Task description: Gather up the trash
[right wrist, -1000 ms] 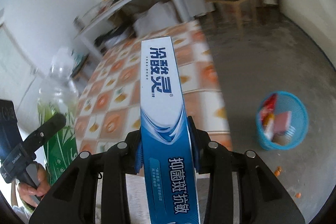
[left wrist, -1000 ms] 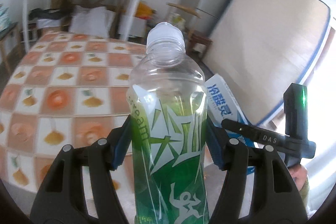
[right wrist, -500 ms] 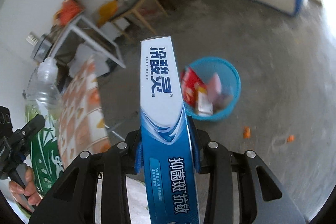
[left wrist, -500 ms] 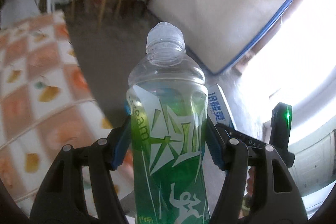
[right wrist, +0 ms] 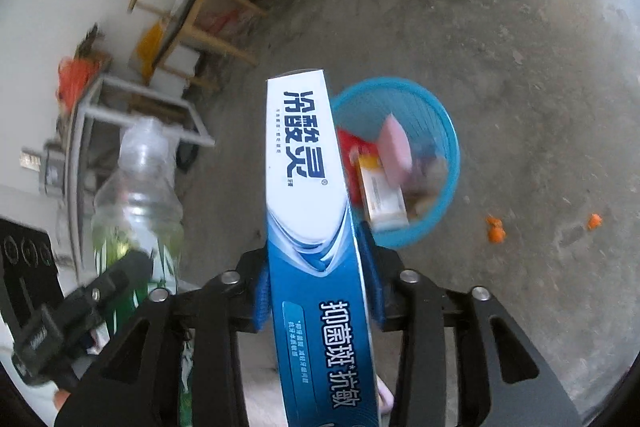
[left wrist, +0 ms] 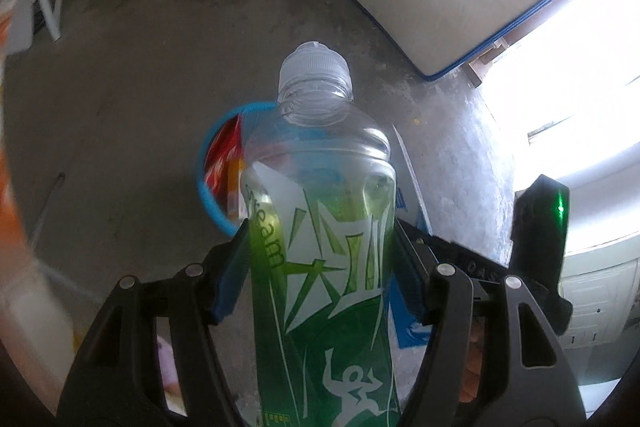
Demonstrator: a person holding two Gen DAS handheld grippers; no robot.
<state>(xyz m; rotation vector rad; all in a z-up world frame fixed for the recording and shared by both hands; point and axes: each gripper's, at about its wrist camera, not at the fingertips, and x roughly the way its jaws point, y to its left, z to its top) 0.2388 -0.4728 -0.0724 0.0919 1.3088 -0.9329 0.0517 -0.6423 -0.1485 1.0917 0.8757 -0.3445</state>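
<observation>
Over the blue basket [right wrist: 450,143] on the floor – left gripper [left wrist: 322,263] jaws pinching a green bottle [left wrist: 324,251], right gripper [right wrist: 318,291] jaws pinching a toothpaste box [right wrist: 308,187].

In my left wrist view the bottle [left wrist: 320,227] covers most of the blue basket [left wrist: 204,163]; I see only its left rim and a strip of red and orange contents. The bottle's base is cut off by the lower edge. The toothpaste box [left wrist: 412,195] shows only as a sliver to the right of the bottle. An orange and white blur fills the left edge; I cannot identify it.

In my right wrist view the toothpaste box [right wrist: 312,211] hides the basket's [right wrist: 448,131] left rim, and its lower end leaves the frame. The basket contents [right wrist: 394,163] are motion-blurred. The bottle [right wrist: 138,187] at centre left is blurred too.
</observation>
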